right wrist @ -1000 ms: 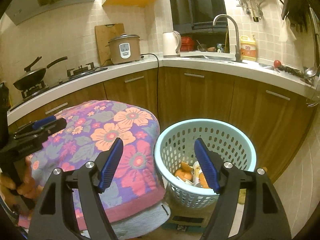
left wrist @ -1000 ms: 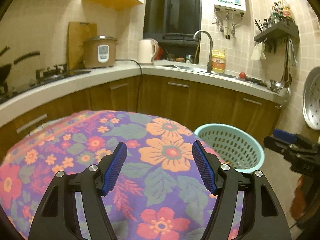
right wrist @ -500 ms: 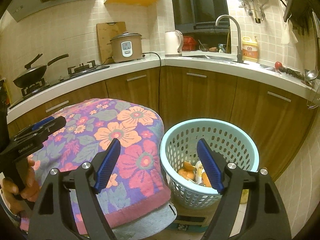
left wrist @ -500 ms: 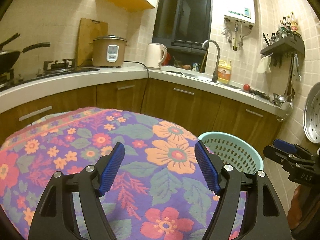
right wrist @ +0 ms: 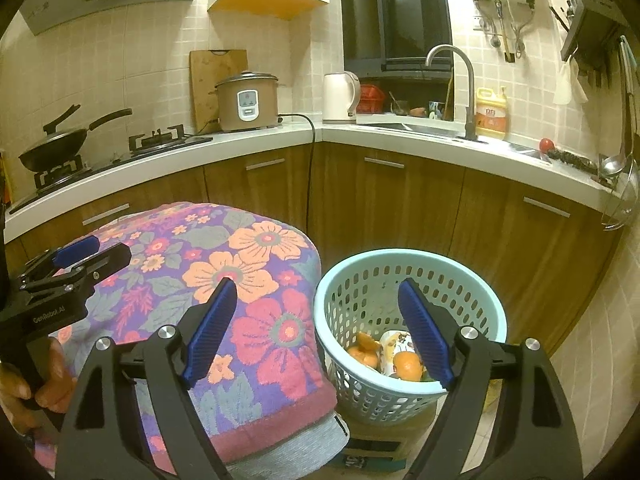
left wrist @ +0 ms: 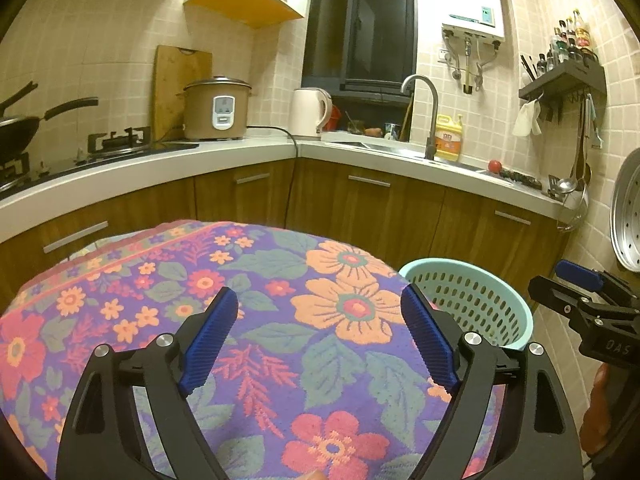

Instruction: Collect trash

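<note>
A light blue perforated basket (right wrist: 472, 276) stands on the floor right of a table covered with a flowered cloth (right wrist: 256, 264). Inside it lie orange peels or fruit (right wrist: 406, 364) and a white wrapper (right wrist: 390, 346). My right gripper (right wrist: 316, 332) is open and empty, held above the gap between the table edge and the basket. My left gripper (left wrist: 320, 336) is open and empty above the cloth (left wrist: 280, 320). The basket shows at the right in the left wrist view (left wrist: 500, 304). Each gripper appears at the edge of the other's view.
Wooden cabinets and a white counter (right wrist: 400, 140) curve behind the table. On the counter stand a rice cooker (right wrist: 246, 100), a kettle (right wrist: 340, 96), a stove with a pan (right wrist: 56, 146) and a sink tap (right wrist: 466, 88). A cardboard box (right wrist: 372, 444) lies under the basket.
Both grippers have risen and drawn back slightly, so the views tilt up. The jaws stay open. The basket's contents have not changed.
</note>
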`<state>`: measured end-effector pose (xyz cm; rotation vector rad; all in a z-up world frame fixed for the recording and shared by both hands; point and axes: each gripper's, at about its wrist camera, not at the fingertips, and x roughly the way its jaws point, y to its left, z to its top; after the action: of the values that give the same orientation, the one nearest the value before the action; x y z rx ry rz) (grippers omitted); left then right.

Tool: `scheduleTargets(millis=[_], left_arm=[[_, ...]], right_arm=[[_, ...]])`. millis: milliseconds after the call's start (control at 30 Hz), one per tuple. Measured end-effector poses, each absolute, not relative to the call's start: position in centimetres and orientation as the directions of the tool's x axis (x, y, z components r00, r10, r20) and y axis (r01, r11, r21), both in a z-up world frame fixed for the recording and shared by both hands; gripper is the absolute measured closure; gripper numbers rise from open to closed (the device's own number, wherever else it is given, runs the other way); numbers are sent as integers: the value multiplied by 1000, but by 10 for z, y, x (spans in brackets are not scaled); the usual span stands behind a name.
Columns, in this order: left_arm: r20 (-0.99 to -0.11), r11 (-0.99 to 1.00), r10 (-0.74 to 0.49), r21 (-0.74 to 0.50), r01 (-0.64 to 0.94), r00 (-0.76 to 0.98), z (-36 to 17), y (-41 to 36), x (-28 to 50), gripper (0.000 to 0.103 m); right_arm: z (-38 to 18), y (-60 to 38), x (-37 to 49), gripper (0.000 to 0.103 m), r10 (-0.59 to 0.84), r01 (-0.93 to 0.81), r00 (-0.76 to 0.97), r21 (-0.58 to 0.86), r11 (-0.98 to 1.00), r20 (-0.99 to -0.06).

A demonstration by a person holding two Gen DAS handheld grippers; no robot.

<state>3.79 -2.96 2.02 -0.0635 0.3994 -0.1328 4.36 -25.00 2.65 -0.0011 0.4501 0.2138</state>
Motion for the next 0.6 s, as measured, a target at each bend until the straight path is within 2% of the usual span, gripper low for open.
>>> scheduleTargets(millis=[600], left_arm=[[-394,989,-146,-95,118,908,18,-25,41,18]], right_arm=[[28,-258,45,21,185,-179,885,53,982,-427]])
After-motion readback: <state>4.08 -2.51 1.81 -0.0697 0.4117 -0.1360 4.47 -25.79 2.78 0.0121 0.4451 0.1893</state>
